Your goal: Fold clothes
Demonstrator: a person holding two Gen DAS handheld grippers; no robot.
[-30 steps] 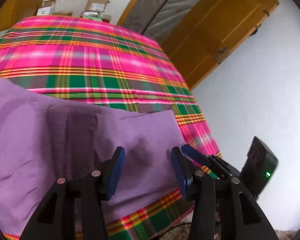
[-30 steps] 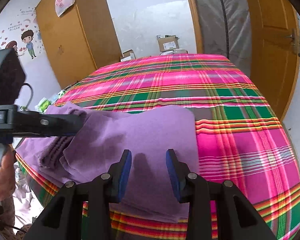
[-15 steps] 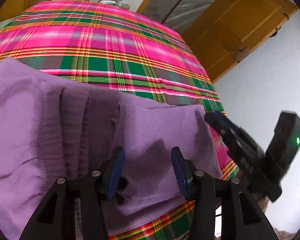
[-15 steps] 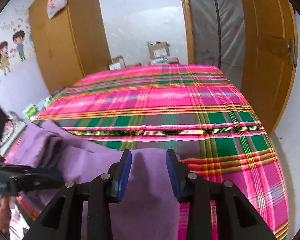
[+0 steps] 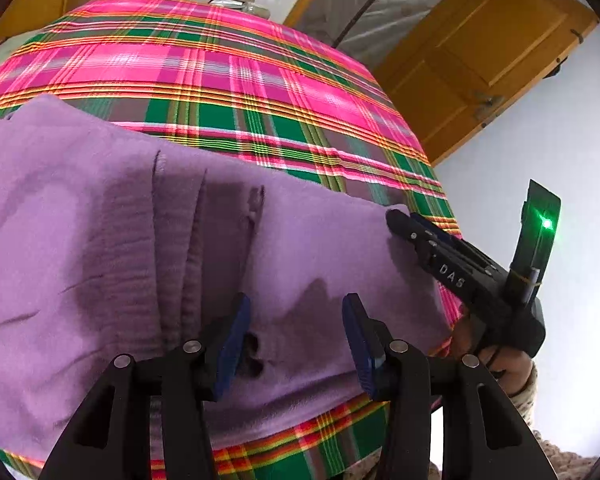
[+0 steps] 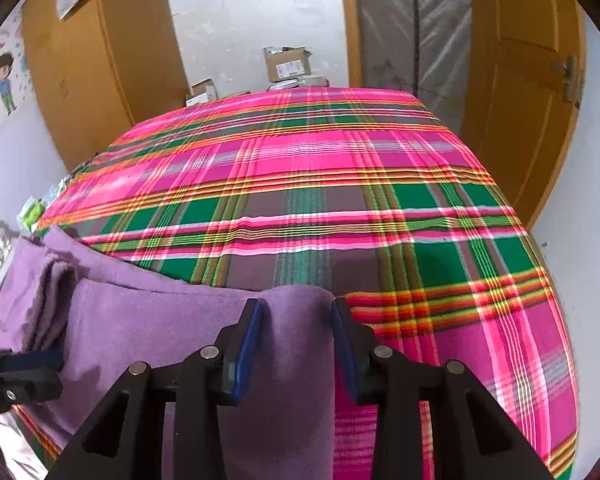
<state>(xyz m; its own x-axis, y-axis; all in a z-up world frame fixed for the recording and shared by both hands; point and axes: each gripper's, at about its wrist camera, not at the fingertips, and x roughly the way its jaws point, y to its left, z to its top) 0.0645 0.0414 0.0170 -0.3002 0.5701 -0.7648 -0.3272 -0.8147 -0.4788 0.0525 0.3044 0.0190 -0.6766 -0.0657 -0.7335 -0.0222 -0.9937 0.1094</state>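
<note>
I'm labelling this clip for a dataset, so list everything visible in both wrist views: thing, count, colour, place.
purple garment: one, purple fleece-like cloth, part folded, on the near edge of the bed.
plaid bedcover: one, pink, green and orange, over the whole bed.
cardboard boxes: at least two, brown, beyond the far end of the bed.
door: one, orange-brown wood, right of the bed.
wardrobe: one, orange-brown, left of the bed.
plastic-wrapped panel: one, grey, leaning by the door.
cartoon wall stickers: several, multicoloured, left wall.
left gripper: black, blue pads, open above the garment.
right gripper: black, blue pads, open, straddling the garment's right corner.
hand: one, holding the right gripper.
</note>
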